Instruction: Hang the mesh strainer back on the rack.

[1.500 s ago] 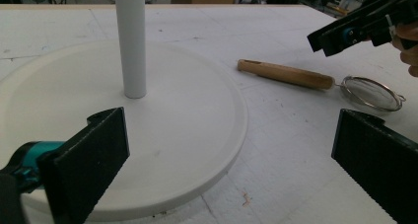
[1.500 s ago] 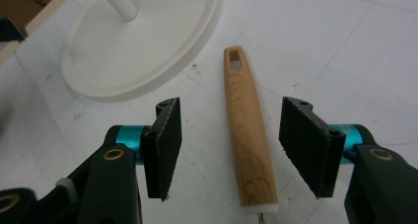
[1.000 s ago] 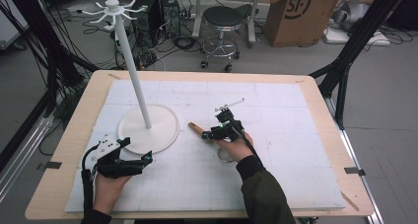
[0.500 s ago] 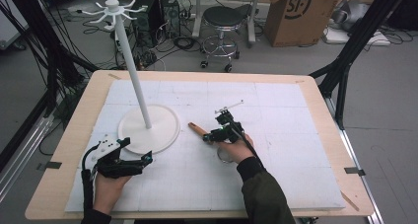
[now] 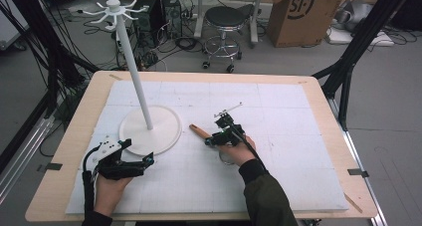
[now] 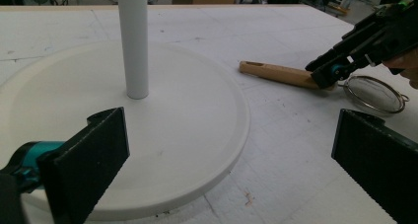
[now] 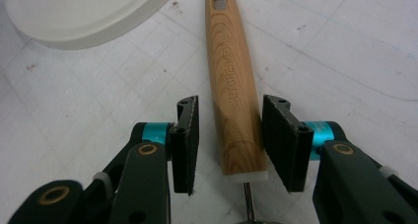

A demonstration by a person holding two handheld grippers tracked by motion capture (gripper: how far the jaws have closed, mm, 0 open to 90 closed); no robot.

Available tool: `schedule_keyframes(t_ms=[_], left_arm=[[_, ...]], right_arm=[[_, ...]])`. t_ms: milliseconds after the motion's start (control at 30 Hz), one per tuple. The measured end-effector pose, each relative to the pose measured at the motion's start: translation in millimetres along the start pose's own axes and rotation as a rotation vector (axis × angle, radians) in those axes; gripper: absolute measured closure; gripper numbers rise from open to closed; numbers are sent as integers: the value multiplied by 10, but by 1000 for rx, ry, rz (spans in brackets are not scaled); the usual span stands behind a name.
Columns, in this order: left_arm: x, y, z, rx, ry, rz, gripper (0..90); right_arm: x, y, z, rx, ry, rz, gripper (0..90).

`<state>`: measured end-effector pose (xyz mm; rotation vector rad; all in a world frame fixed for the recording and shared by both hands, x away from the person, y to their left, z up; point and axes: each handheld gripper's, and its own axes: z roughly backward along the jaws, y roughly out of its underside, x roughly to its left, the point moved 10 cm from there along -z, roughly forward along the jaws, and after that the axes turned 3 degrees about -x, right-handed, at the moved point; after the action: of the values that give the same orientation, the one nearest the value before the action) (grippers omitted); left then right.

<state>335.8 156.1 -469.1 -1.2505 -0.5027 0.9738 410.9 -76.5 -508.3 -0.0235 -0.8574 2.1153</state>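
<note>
the right gripper (image 7: 230, 140) straddles the wooden handle (image 7: 231, 86) of a small strainer (image 6: 372, 93) lying flat on the tabletop (image 5: 298, 136), fingers parted either side (likely for grasping), while the left gripper (image 6: 231, 169) gapes released before the rack's base (image 6: 187, 125).

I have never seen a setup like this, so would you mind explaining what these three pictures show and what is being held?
A person sits at a table holding a hand-operated two-jaw gripper in each hand. The high view looks down from above; the other two come from cameras riding on each gripper.

The left gripper is open, near the round base of a white hook stand. The right gripper has its jaws on either side of a small strainer's wooden handle, with small gaps on both sides, so nothing is held yet. The strainer's wire bowl shows in the left gripper view.
</note>
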Motion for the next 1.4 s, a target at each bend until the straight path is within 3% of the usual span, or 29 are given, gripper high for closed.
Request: schedule_keyframes(t_ms=[400, 633, 1000, 1300, 1400], left_arm=[[-9, 8, -7, 5, 0, -4, 16], [-14, 8, -12, 6, 0, -8, 16], [-41, 21, -23, 15, 6, -18, 16], [-44, 20, -23, 15, 3, -17, 16], [-56, 26, -26, 17, 4, -19, 16]], right_arm=[[-5, 50, -39, 38, 70, 75, 646], [-3, 57, -61, 40, 116, 161, 656], [4, 64, -70, 54, 133, 180, 659], [26, 38, -88, 141, 158, 174, 664], [26, 36, -88, 143, 163, 168, 668]])
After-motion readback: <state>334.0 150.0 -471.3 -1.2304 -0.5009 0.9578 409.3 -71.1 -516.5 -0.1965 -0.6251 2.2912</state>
